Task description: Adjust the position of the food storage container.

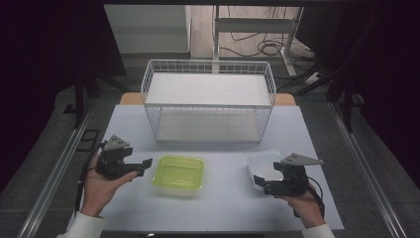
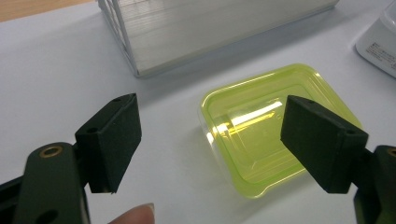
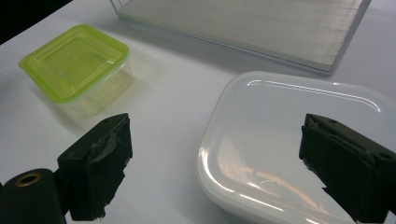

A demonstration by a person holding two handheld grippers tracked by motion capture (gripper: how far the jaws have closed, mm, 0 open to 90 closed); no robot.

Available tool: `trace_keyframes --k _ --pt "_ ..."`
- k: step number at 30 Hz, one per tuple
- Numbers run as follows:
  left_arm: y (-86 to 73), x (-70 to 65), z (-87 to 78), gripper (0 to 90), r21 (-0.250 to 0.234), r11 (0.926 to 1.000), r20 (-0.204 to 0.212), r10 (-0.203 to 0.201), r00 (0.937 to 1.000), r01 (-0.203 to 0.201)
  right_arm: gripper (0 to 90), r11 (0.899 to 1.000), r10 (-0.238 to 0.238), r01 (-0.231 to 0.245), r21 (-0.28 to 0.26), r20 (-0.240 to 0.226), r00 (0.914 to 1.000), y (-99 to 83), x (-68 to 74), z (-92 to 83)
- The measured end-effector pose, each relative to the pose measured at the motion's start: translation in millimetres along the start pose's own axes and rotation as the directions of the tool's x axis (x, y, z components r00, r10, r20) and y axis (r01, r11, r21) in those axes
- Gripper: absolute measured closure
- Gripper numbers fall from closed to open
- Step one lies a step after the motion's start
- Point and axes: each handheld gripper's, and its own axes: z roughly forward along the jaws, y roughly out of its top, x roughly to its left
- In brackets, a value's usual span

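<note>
Black left tool [image 1: 140, 167]: jaws standing wide with nothing between them, hovering just left of the green container [image 1: 179, 174].
Black right tool [image 1: 262, 182]: jaws also spread wide and empty, hanging over the near edge of the white container [image 1: 262, 166], which is sitting well to the right of the green container.
Green container: resting shut on the worktop [image 1: 218, 208], in front of the wire basket [image 1: 208, 99].
Risk, left side: the thin, glossy lid rim is looking slippery, so a shallow pinch is likely sliding off or tipping the green container.
Risk, right side: the white lid [image 3: 299, 140] is looking broad next to the jaw gap; a jaw landing on top is probably just pushing the box away from the green container.
Risk, basket: lifting low is risking a knock against the basket's front wire wall behind the green container.
</note>
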Motion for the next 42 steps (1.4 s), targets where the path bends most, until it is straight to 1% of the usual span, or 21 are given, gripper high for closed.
trace_keyframes --k 4,10,13,14,16,17,18,19,20,23,24,26,30,31,32,34,38,39,40,41,42 --pt "-1.6 0.8 -0.6 21.2 0.008 0.9999 0.005 -0.008 1.0000 0.008 9.4 1.000 0.017 -0.016 -0.022 0.005 0.9998 2.6 1.1 -3.9" --pt "-6.2 4.4 0.3 29.9 0.028 0.9993 0.010 -0.023 0.9997 0.023 9.4 0.999 0.037 -0.036 -0.016 0.006 0.9993 4.4 1.5 -0.9" --pt "-10.1 5.4 4.4 34.1 0.046 0.9988 -0.003 -0.019 0.9998 0.020 9.5 0.999 0.038 -0.038 -0.009 -0.001 0.9993 5.2 1.6 0.0" --pt "-12.0 6.8 7.0 40.5 0.059 0.9978 -0.007 -0.029 0.9995 0.030 9.7 0.999 0.037 -0.037 -0.008 -0.003 0.9993 5.8 1.3 0.4" --pt "-12.6 8.1 8.2 43.3 0.066 0.9970 -0.006 -0.039 0.9992 0.039 9.7 0.999 0.038 -0.038 -0.008 -0.003 0.9993 5.8 1.1 0.7" --pt "-13.1 9.8 9.2 48.6 0.077 0.9957 0.003 -0.051 0.9987 0.051 9.7 0.999 0.042 -0.042 -0.008 -0.001 0.9991 5.8 0.6 1.0" --pt "-14.1 12.8 11.9 58.5 0.101 0.9923 0.022 -0.075 0.9969 0.073 9.7 0.998 0.066 -0.066 -0.010 -0.006 0.9978 5.3 -0.9 1.7" --pt "-14.1 12.8 11.9 61.6 0.101 0.9923 0.022 -0.075 0.9969 0.073 9.7 0.997 0.076 -0.076 -0.010 -0.010 0.9971 5.3 -1.2 1.7" --pt "-14.7 12.8 14.6 65.1 0.123 0.9899 0.024 -0.073 0.9970 0.070 9.7 0.997 0.081 -0.082 -0.014 -0.013 0.9966 5.2 -1.5 1.8" --pt "-14.3 12.6 17.9 73.8 0.142 0.9878 0.034 -0.069 0.9970 0.064 9.7 0.997 0.074 -0.074 -0.016 -0.010 0.9972 6.2 -0.8 -1.3" --pt "-13.4 12.8 21.7 76.8 0.163 0.9849 0.051 -0.067 0.9964 0.058 9.7 0.997 0.075 -0.075 -0.017 -0.008 0.9972 6.4 -1.1 -2.2" --pt "-13.2 12.8 24.1 83.7 0.174 0.9832 0.054 -0.066 0.9964 0.055 9.8 0.997 0.076 -0.076 -0.020 -0.007 0.9971 6.6 -1.7 -2.8" --pt "-14.7 12.7 36.7 89.4 0.231 0.9716 0.062 -0.066 0.9959 0.050 10.2 0.997 0.076 -0.076 -0.015 0.002 0.9971 5.3 -3.4 -4.1" --pt "-14.7 12.7 36.7 89.4 0.231 0.9716 0.062 -0.066 0.9959 0.050 10.2 0.997 0.076 -0.076 -0.015 0.002 0.9971 5.3 -3.4 -4.1" --pt "-17.4 13.8 41.2 89.4 0.256 0.9657 0.061 -0.064 0.9961 0.046 10.3 0.998 0.069 -0.069 -0.010 0.011 0.9976 4.6 -3.4 -3.6" --pt "-20.6 16.0 45.5 89.5 0.273 0.9603 0.057 -0.074 0.9956 0.056 10.4 0.998 0.067 -0.067 -0.008 0.015 0.9977 4.5 -2.8 -3.1" --pt "-24.7 17.6 52.0 89.4 0.298 0.9522 0.057 -0.088 0.9945 0.067 10.5 0.998 0.057 -0.058 0.008 0.018 0.9982 4.2 0.0 -0.4" --pt "-24.7 17.6 52.0 89.4 0.298 0.9522 0.057 -0.088 0.9945 0.067 10.5 0.998 0.057 -0.058 0.008 0.018 0.9982 4.2 0.0 -0.4" --pt "-26.1 17.1 56.3 89.4 0.316 0.9466 0.062 -0.088 0.9942 0.064 10.6 0.998 0.053 -0.053 0.013 0.020 0.9984 4.3 0.9 1.4" --pt "-26.1 17.1 56.3 89.4 0.316 0.9466 0.062 -0.088 0.9942 0.064 10.6 0.998 0.053 -0.053 0.013 0.020 0.9984 4.3 0.9 1.4" --pt "-27.8 17.6 60.5 89.4 0.335 0.9406 0.065 -0.082 0.9945 0.056 10.6 0.998 0.052 -0.052 0.018 0.018 0.9985 4.4 1.4 2.2"
